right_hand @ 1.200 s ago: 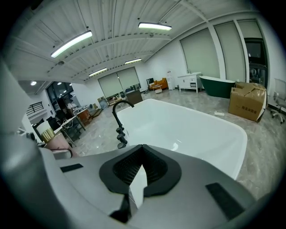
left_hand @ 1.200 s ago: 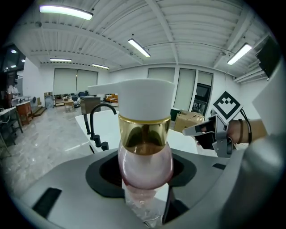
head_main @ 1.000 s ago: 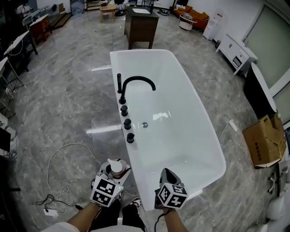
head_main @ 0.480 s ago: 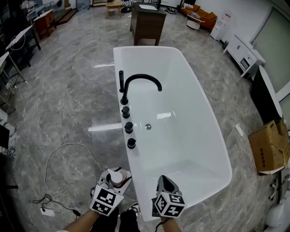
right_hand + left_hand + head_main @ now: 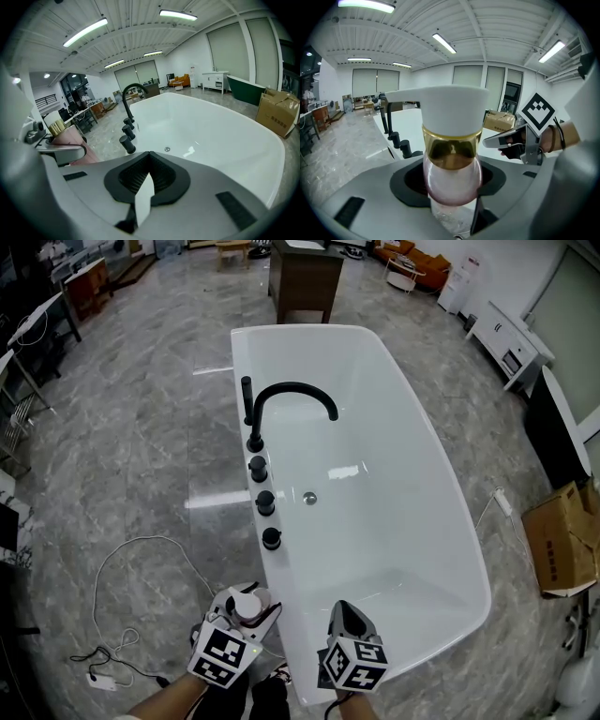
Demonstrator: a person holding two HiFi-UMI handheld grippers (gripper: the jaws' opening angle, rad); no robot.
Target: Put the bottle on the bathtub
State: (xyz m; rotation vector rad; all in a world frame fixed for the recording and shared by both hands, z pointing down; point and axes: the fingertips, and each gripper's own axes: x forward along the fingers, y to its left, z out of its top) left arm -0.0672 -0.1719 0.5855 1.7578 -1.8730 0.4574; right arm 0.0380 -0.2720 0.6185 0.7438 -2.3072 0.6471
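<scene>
**A:** What is the left claw (image 5: 452, 199) doing?

**B:** Its jaws are clamping the round belly of the bottle (image 5: 452, 140), which is pinkish with a gold collar and a white pump cap. It is holding the bottle upright over the floor, just left of the bathtub (image 5: 276, 579) at the near-left rim. The right claw (image 5: 145, 187) is hanging over the tub's near end, closed on nothing.

**A:** How should the bottle be going down?

**B:** I'd be carrying it right, keeping it upright. I'd lower it until the base is sitting flat on the rim before easing the jaws apart. The rim looks narrow and glossy, so an off-centre bottle could be tipping into the basin.

**A:** Is anything getting in the way?

**B:** Three black knobs (image 5: 271, 538) and the arched faucet (image 5: 292, 393) are taking up the left rim farther along. The bare stretch nearer than them looks best. A white cable (image 5: 141, 547) is lying on the floor to the left, well apart.
</scene>
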